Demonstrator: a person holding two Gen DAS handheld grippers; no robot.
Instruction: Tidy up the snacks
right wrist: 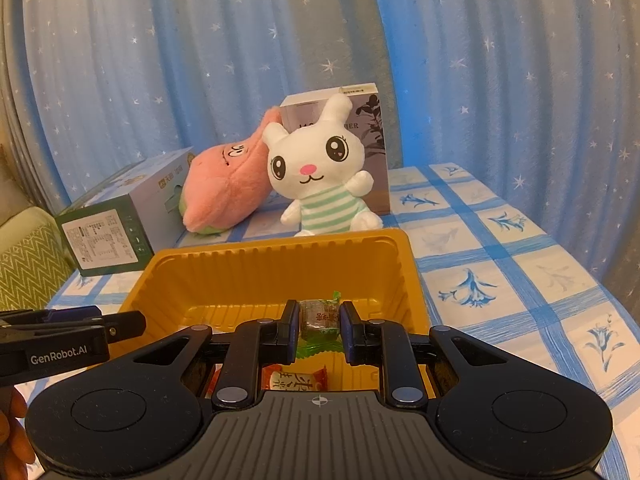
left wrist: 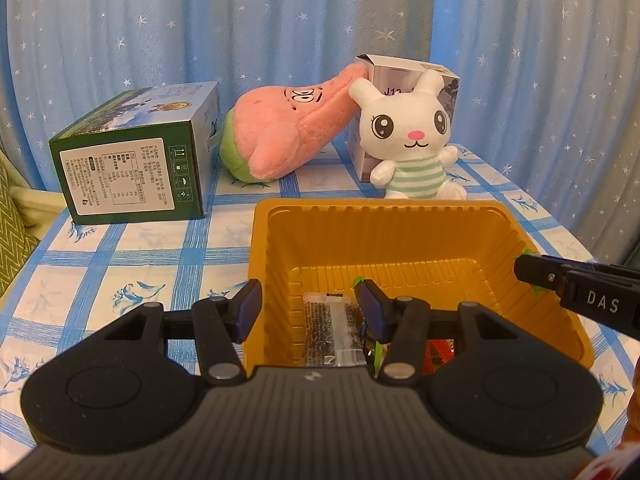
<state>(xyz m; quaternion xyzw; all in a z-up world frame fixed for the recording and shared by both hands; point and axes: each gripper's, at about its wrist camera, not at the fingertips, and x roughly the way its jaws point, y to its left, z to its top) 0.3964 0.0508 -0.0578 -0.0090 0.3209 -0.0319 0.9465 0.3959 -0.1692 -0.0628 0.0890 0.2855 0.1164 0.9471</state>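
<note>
A yellow plastic tray (left wrist: 376,204) (right wrist: 280,246) sits on the checked tablecloth. On its floor lie a dark speckled snack packet (left wrist: 332,332) and a red-orange packet (right wrist: 296,376). My left gripper (left wrist: 311,306) hangs open over the tray's left part. The dark packet lies below it, clear of the pads. My right gripper (right wrist: 320,322) is shut on a brown candy in a green-edged wrapper (right wrist: 320,314), held above the tray. From the left wrist, the right gripper (left wrist: 524,272) shows at the tray's right wall with green wrapper ends (left wrist: 528,252) sticking out. The left gripper (right wrist: 138,322) reaches in from the left.
Behind the tray stand a white bunny plush (left wrist: 412,136), a pink plush (left wrist: 288,128) and a grey-white box (left wrist: 400,76). A green carton (left wrist: 132,168) lies at the back left. A blue starred curtain hangs behind. A green cushion (left wrist: 12,232) borders the table's left edge.
</note>
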